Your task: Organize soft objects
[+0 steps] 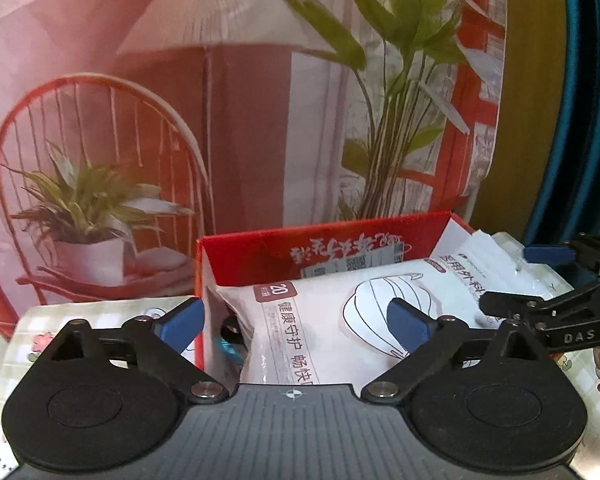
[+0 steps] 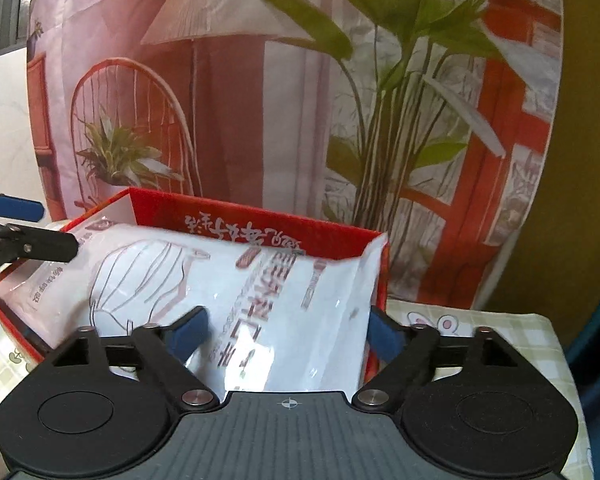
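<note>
A printed backdrop point(image 1: 220, 100) fills the rear of both views, showing a lamp, a red chair and potted plants. In front of it the surface point(image 2: 480, 324) wears a pale checked cloth with small cartoon figures. On the cloth stands an open red box point(image 1: 260, 256) with white lettering on its inner wall (the characters read upside down from here).

A white mask packet point(image 1: 324, 320) with a line drawing of a face mask lies slanted in the box, its near end rising above the front edge; a second white packet point(image 1: 496, 264) shows behind it at the right side of the box.

The left tool point(image 1: 296, 324) stands wide open at the box's left corner, one blue pad outside the box wall and the other over the packet, neither pressing on it. The right tool point(image 2: 288, 332) is likewise spread wide, its pads on either side of the packet's near end without gripping it.
</note>
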`<act>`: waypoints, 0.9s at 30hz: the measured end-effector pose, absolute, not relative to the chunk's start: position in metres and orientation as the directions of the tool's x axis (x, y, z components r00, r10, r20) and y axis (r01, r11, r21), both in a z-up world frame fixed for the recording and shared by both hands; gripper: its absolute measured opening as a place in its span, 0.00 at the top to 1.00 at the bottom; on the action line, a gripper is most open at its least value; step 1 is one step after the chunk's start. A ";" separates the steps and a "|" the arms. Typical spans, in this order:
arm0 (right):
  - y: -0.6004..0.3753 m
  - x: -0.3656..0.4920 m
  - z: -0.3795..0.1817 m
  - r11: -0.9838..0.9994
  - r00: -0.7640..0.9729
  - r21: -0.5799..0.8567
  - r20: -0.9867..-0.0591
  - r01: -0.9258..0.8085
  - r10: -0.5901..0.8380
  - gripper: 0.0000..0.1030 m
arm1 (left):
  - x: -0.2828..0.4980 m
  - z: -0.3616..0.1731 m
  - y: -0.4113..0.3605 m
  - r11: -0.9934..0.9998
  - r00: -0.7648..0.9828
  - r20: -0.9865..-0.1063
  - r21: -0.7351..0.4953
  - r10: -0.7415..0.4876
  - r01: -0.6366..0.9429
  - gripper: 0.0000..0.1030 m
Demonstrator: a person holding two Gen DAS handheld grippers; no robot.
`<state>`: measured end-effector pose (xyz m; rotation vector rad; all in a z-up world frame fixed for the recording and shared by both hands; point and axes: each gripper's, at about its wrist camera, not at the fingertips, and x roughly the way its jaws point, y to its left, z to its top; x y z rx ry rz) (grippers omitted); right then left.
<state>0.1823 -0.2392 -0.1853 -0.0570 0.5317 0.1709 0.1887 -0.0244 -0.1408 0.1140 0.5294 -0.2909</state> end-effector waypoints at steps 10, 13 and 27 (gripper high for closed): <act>-0.242 0.152 -0.135 0.988 0.890 0.001 -0.433 -0.157 0.142 0.00 | 0.152 -0.100 -0.022 0.976 0.872 -0.468 0.077 -0.146 0.205 0.00; -0.242 0.138 -0.115 0.989 0.903 0.023 -0.405 -0.148 0.144 0.00 | 0.134 -0.084 -0.021 0.983 0.893 -0.440 0.097 -0.099 0.157 0.00; -0.219 0.049 -0.020 0.984 0.945 0.060 -0.276 -0.167 0.178 0.00 | 0.035 -0.006 0.001 0.997 0.936 -0.350 0.049 -0.045 0.066 0.00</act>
